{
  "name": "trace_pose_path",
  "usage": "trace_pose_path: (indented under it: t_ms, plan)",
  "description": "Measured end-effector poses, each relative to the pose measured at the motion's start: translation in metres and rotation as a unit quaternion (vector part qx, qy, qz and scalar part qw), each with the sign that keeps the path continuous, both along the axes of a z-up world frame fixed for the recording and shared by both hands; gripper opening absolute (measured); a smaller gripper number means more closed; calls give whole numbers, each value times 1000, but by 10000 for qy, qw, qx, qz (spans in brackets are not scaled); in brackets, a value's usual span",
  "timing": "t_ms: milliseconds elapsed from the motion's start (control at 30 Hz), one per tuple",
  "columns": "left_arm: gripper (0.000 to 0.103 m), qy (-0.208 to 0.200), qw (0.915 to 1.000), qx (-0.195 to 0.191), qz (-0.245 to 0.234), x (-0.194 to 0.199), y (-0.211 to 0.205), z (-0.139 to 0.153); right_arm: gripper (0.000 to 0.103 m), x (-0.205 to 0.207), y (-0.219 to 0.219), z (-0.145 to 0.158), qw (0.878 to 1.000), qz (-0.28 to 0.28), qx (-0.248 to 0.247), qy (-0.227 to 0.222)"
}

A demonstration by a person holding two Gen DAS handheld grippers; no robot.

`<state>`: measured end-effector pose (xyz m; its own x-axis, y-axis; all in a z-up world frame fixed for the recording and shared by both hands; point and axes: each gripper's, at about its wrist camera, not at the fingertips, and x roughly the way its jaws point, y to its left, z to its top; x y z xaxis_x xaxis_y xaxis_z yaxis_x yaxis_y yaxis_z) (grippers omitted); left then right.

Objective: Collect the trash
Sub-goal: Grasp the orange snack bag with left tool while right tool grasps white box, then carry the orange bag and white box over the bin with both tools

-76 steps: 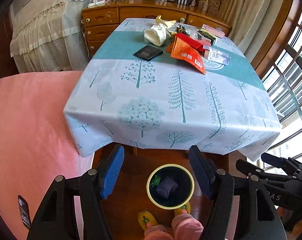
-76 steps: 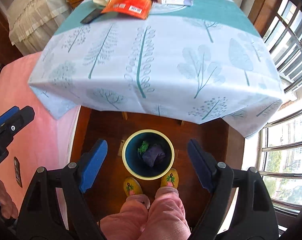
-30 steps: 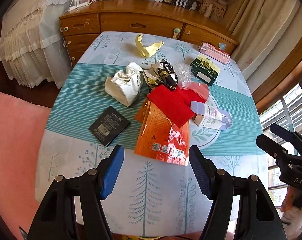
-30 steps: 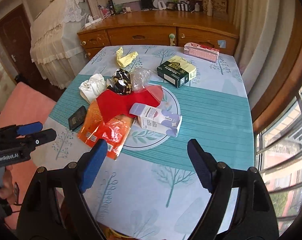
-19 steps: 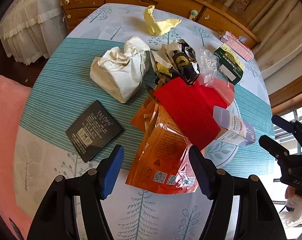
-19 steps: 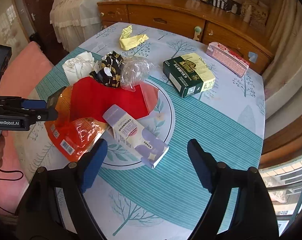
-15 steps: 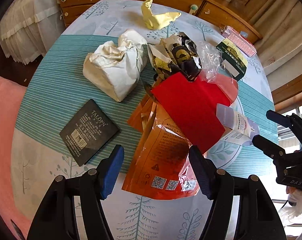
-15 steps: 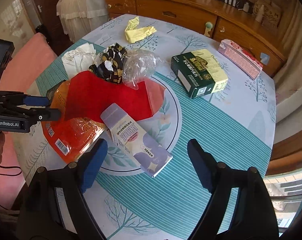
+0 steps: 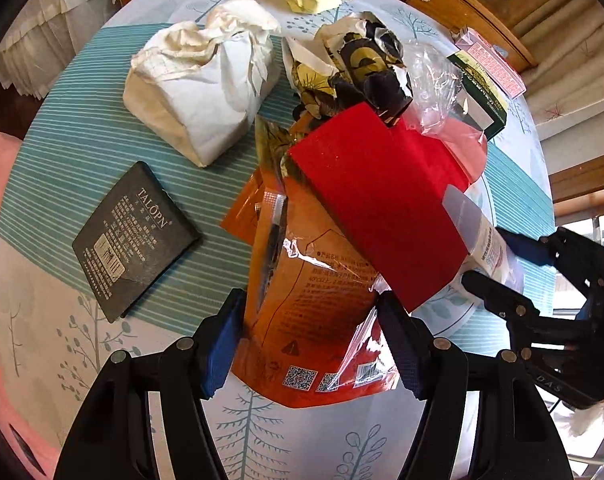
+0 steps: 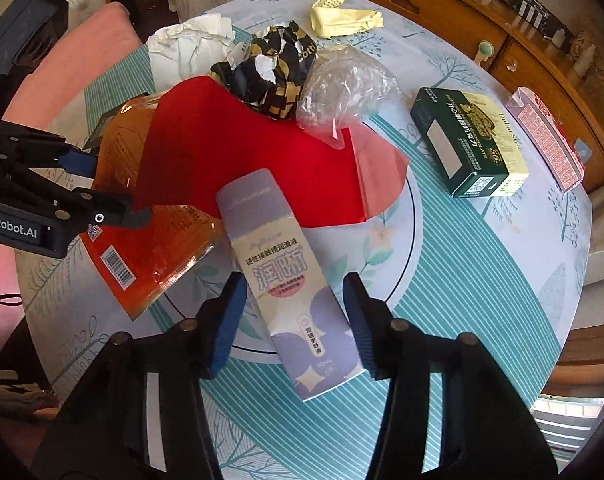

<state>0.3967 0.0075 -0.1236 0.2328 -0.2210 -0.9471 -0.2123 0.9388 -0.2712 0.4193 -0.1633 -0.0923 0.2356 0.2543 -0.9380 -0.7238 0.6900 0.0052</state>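
The near end of the orange plastic pouch is straddled by the spread left gripper, evidently for lifting; the lilac-and-cream carton is bracketed by the right gripper, its jaws closing but not yet pinching.

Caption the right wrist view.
Right gripper closing around the purple-and-cream box beside red paper.

Closing right tool astride purple carton

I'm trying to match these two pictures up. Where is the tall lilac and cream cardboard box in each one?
Left wrist view: the lilac and cream cardboard box sits at the right edge, mostly hidden behind the red sheet.
Right wrist view: the box lies at lower centre, between the blue pads of the right hand-held gripper, whose jaws are closing.
Shared landmark: the red paper sheet overlapping the box's top.
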Motion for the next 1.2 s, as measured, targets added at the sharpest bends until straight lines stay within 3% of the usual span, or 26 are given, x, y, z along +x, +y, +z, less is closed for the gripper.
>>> trace_pose_path:
  t_ms: [33,100,267,333,467,667,1200]
  plan:
    - [64,1,10000,-49,10,-1,-1,0,36,-1,0,0,10000,4,47,56]
    - [45,38,9997,-218,41,-3,-2,-1,30,-3,0,0,9997,-13,134,213]
    - [39,2,10000,-77,33,-18,-14,6,30,-18,1,4,9988,-173,287,359]
    - [28,-52,10000,-71,5,-27,-18,11,30,-27,1,7,9983,-253,360,389]
    - [24,-179,9998,9,-1,-45,-22,28,30,-43,-3,17,9970,-433,493,412]
    - [23,-449,9978,464,-123,-74,-20,62,30,-67,-11,34,9930,-876,669,418]
    - [23,-1052,9824,999,-1176,-205,18,110,30,-168,-6,79,9748,-2005,966,124]
